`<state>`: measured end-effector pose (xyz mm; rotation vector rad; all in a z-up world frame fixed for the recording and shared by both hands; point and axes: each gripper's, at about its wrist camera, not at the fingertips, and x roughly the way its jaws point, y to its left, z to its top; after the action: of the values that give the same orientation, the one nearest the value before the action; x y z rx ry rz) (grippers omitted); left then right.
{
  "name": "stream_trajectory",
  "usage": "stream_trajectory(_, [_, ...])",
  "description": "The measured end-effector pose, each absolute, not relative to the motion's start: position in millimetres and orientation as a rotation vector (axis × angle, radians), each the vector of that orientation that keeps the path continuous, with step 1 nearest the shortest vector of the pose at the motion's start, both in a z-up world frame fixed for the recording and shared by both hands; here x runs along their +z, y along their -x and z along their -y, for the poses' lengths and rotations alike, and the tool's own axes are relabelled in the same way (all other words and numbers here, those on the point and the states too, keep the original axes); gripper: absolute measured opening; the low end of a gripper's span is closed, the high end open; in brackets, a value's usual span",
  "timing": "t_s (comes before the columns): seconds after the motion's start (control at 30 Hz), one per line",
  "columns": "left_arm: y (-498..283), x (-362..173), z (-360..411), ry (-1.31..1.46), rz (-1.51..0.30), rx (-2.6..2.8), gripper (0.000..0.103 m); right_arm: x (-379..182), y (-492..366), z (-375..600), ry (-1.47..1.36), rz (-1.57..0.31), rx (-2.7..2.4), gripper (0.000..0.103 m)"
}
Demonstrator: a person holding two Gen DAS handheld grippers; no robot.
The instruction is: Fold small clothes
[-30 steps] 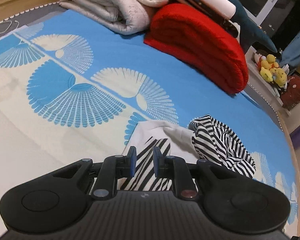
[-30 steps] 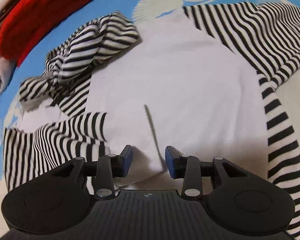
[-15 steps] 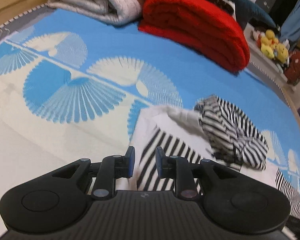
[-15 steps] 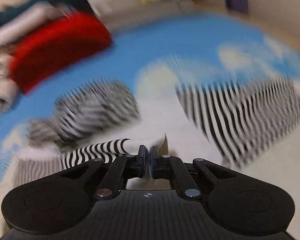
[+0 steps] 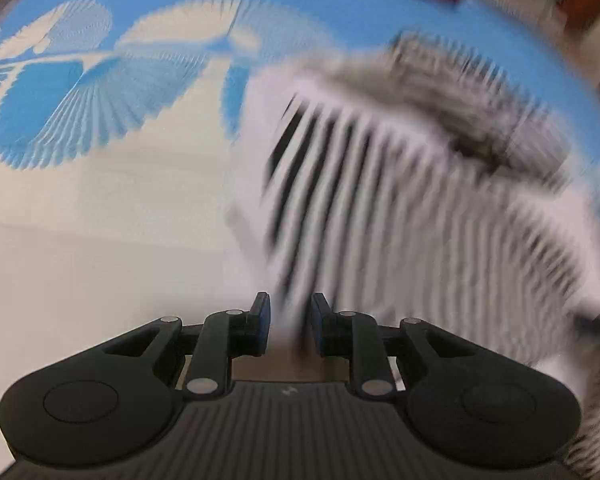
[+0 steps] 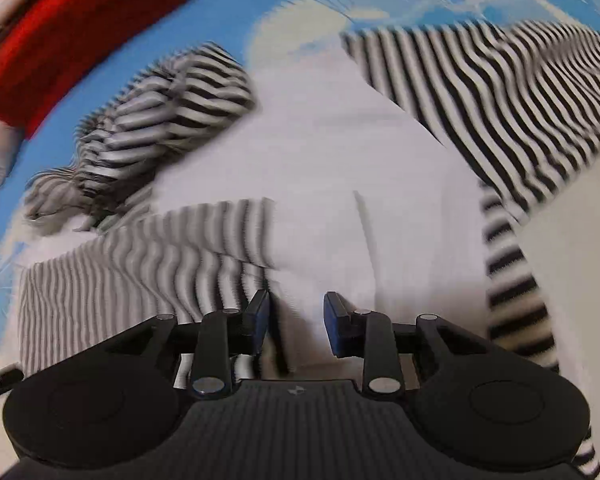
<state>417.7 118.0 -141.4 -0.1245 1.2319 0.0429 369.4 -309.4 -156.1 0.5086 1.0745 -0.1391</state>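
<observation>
Jaws apart over striped garment [image 6: 380,160].

Left tool [image 5: 287,320] and right tool [image 6: 296,322]: tilted steeply down, jaws just opening, parted.

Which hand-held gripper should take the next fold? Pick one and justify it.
Left, probably. The left hand-held gripper has its jaws open over the near edge of the striped garment, while the right hand-held gripper hangs open over the garment's plain white middle.
</observation>
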Motion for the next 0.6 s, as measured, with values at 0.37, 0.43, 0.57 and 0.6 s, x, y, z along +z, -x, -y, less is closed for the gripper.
stream_trajectory(0.37, [-411.2, -149.0, -101.4, 0.048, -1.234, -0.052, 0.035, -154.2, -366.9, 317.8, -0.565, -1.089, -0.131, 0.032])
stream_trajectory(0.43, [-411.6, -144.6, -101.3, 0.035, -1.232, -0.045, 0.036, -148.6, -367.3, 314.8, -0.524, -1.072, -0.152, 0.032])
stream_trajectory(0.57, [-410.5, -121.0, -93.8, 0.058, -1.166, -0.08, 0.035, -141.1, -369.4, 310.5, -0.517, -1.048, -0.122, 0.033])
stream_trajectory(0.6, [-410.5, -119.7, -88.8, 0.07, -1.161, -0.111, 0.035, -143.3, -369.8, 309.5, -0.528, -1.068, -0.112, 0.033])
